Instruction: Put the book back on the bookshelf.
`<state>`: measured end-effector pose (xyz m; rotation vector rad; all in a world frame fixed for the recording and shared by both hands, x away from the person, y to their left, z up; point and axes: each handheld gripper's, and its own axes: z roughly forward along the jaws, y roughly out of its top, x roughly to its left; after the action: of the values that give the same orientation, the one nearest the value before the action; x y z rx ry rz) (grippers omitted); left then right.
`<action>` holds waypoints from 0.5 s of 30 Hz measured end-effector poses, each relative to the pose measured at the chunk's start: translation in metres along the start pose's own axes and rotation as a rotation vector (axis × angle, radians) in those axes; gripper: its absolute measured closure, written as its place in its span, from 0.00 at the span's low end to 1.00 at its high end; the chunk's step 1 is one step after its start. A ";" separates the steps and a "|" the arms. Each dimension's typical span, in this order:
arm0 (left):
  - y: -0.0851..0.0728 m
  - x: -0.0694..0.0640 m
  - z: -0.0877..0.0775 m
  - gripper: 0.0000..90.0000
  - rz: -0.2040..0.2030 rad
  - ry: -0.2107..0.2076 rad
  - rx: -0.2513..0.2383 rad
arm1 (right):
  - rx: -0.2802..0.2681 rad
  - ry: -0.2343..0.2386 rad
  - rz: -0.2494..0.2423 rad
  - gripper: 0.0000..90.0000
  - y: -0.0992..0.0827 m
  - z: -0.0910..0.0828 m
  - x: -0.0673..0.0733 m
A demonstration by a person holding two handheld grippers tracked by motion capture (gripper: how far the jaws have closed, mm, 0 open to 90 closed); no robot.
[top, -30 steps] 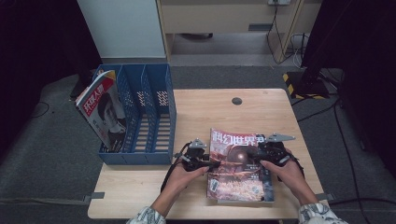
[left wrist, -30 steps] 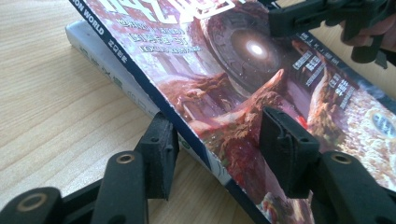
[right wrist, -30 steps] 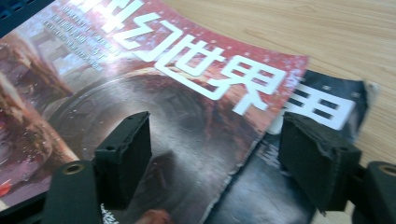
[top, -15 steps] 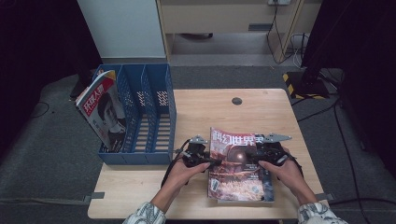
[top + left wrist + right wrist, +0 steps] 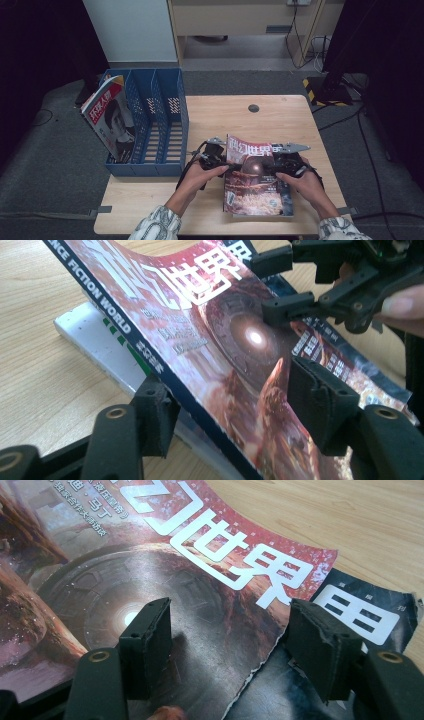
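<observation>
Magazine [image 5: 257, 185] lies between both hand-held grippers: left hand-held gripper [image 5: 230, 410] straddles its raised spine edge, right hand-held gripper [image 5: 230, 645] its torn edge; both wide.

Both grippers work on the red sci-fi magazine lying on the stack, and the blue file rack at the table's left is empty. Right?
Not quite: in the high view the blue file rack holds a magazine leaning in its leftmost slot. The rest stands.

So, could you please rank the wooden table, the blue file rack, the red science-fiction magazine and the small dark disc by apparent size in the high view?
1. Light wooden table
2. Blue perforated plastic file rack
3. Red science-fiction magazine
4. Small dark round disc

None look close enough to doubt.
</observation>
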<state>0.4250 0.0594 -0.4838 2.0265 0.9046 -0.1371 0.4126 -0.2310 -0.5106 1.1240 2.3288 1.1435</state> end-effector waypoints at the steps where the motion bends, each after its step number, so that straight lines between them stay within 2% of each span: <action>1: 0.000 0.000 0.000 0.41 0.000 0.000 0.000 | 0.000 0.000 0.000 0.39 0.000 0.000 0.000; 5: 0.002 0.003 0.001 0.41 -0.019 -0.008 0.002 | 0.002 -0.004 -0.001 0.39 0.000 0.000 0.001; 9: 0.008 0.003 0.000 0.42 0.001 -0.005 0.023 | 0.002 -0.003 -0.001 0.39 0.000 0.000 0.000; 11: 0.011 0.004 0.000 0.42 0.002 0.001 0.022 | -0.002 -0.003 -0.006 0.43 0.000 -0.001 0.001; 15: 0.013 0.008 0.001 0.42 -0.007 0.012 0.020 | 0.000 0.010 -0.022 0.43 0.001 0.000 0.003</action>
<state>0.4400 0.0586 -0.4788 2.0452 0.9211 -0.1381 0.4113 -0.2278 -0.5097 1.0930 2.3430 1.1442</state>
